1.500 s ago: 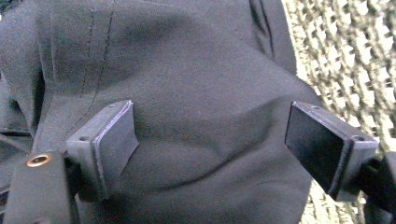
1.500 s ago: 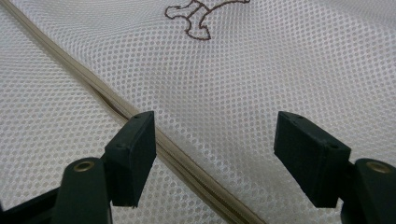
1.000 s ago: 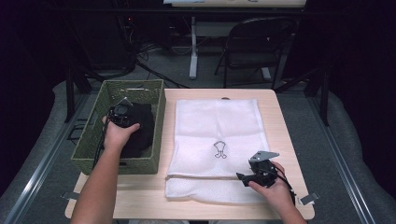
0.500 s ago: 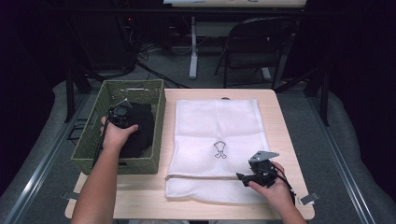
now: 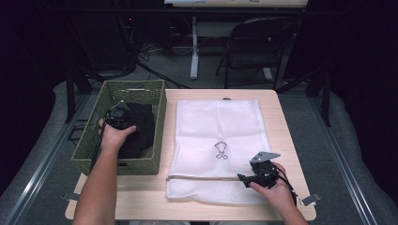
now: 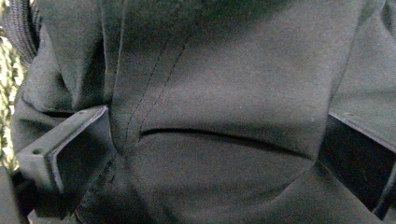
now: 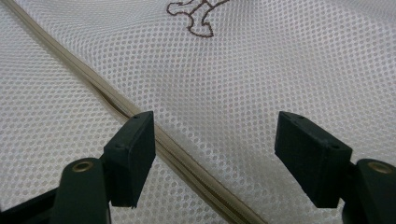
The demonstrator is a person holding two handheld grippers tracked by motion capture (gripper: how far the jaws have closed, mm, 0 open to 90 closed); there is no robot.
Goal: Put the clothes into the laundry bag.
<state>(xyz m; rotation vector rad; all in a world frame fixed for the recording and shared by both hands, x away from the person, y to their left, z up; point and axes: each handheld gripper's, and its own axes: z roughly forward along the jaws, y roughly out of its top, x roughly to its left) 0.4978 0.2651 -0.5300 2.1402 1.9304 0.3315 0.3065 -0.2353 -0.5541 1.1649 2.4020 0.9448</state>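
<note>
Left gripper (image 5: pixel 118 116) is down in the woven green basket (image 5: pixel 157 123) with jaws spread wide around soft, seamed black fabric (image 6: pixel 224 84), while the right gripper (image 7: pixel 215 163) hovers wide open over the white mesh bag's (image 5: pixel 220 126) beige zipper (image 7: pixel 140 116).

The room around the table (image 5: pixel 286 122) is very dark, but light from above makes the table bright. The white mesh bag (image 5: pixel 218 126) shines most. The black cloth (image 6: pixel 224 93) looks dim and a bit soft up close. The mesh (image 7: pixel 261 74) looks sharp, with the far part slightly blurry.
</note>
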